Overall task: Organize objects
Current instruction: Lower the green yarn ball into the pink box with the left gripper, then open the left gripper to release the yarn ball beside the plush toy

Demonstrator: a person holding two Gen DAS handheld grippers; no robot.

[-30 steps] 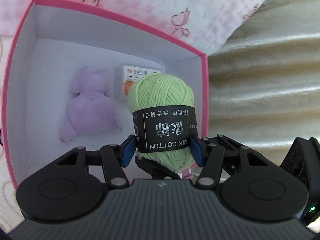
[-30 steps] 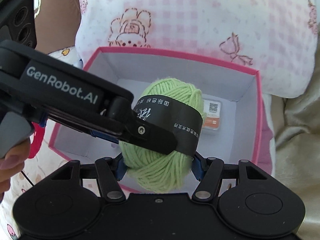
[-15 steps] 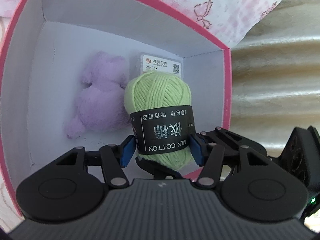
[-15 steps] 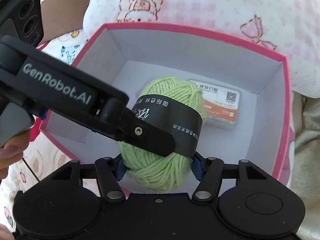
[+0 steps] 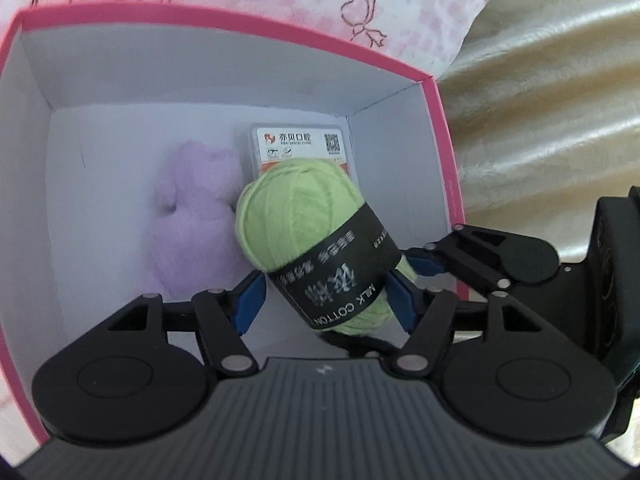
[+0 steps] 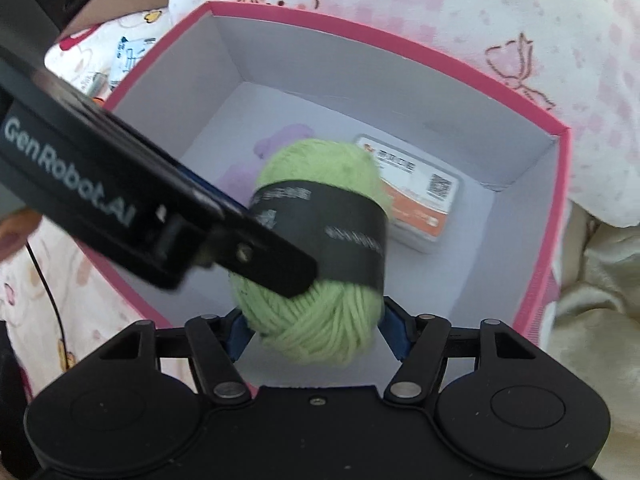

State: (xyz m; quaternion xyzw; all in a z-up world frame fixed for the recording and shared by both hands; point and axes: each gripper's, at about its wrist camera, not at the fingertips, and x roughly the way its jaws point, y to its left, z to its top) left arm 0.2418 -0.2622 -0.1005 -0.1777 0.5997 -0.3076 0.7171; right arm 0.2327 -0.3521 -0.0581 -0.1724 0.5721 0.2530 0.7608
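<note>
Green yarn ball over the pink box, both grippers around it.

Yarn ball tilted inside pink box, between left gripper and right gripper. Left jaws just opened, near pad off the band; right jaws flank it, contact unclear. Purple plush and card case lie at far end.

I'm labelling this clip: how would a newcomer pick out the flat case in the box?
Look into the pink-rimmed box with white walls. Against its far wall, beside the purple plush toy, lies the flat case. Unlike its soft neighbours, including the green yarn ball, it is rigid, with a white-and-orange label and a QR code.
</note>
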